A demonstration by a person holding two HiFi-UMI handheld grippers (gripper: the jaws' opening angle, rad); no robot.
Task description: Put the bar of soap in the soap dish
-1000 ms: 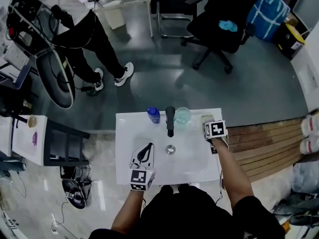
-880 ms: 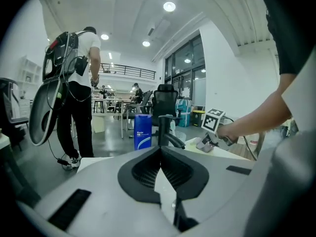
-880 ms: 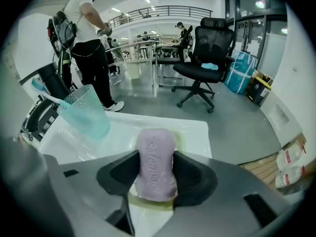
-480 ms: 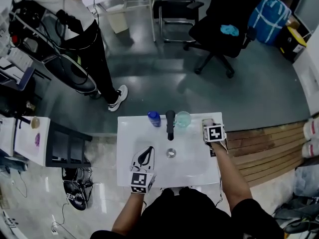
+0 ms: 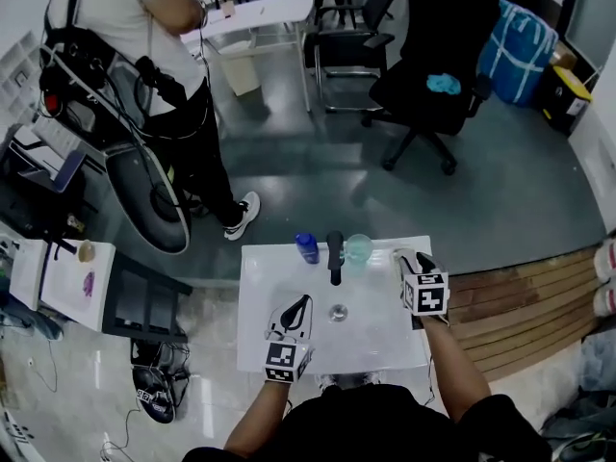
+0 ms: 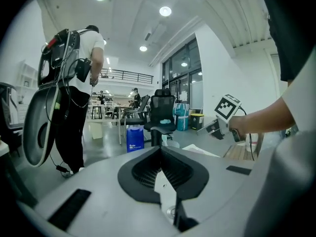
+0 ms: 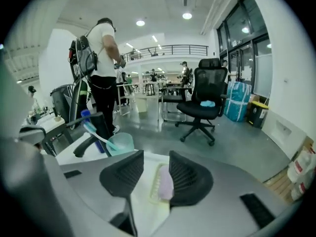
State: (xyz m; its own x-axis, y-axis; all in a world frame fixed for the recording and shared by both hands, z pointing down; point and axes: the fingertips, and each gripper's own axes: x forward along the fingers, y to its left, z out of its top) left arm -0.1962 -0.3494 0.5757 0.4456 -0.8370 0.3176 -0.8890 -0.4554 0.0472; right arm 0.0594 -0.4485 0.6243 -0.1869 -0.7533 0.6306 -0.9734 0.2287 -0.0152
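Along the back edge of the white washbasin stood one blue bottle, one black tap and one pale green cup, with the drain in the middle of the bowl. Beyond the basin, a person wearing a backpack rig and a black office chair stood on the grey floor. The right gripper hung over the basin's right back corner and covered it in the head view, so the soap could not be made out there. Only the right gripper view showed it: one lilac bar of soap lying in the single pale soap dish, seen through the gap of jaws that were closing but pressed on nothing. That view alone also showed one toothbrush leaning in the cup. The left gripper hovered over the bowl's left side, its jaw tips together and empty.
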